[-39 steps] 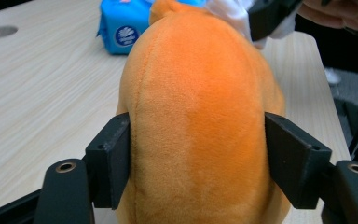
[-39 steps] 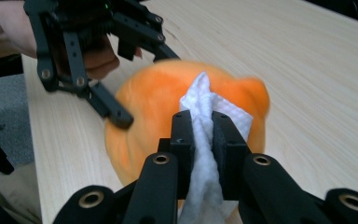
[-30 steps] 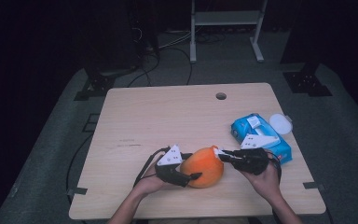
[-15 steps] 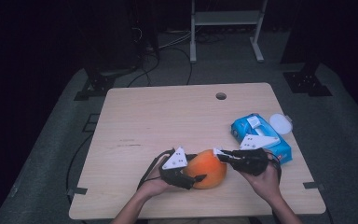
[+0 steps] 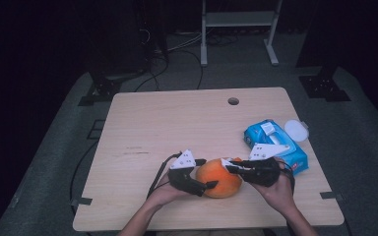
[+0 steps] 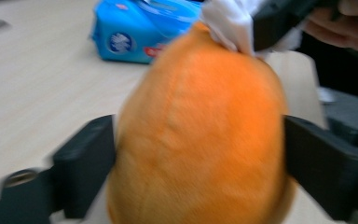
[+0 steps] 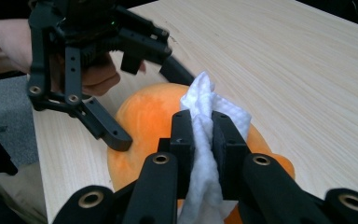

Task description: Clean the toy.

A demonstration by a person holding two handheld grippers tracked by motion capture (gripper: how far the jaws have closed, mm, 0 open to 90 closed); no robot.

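the orange plush fruit (image 5: 219, 177) lies on the wooden counter (image 5: 177, 123) near its front edge, between the two hands. the left hand-held gripper (image 5: 203, 173) has its jaws spread wide around the fruit's left end, one on each flank; they have just been opening further, and whether the pads still press on it cannot be told. the right hand-held gripper (image 7: 204, 133) is pressed together on a white wipe (image 7: 205, 112) and holds it against the top of the fruit, with a blue wipes pack (image 5: 275, 145) just behind on the counter.
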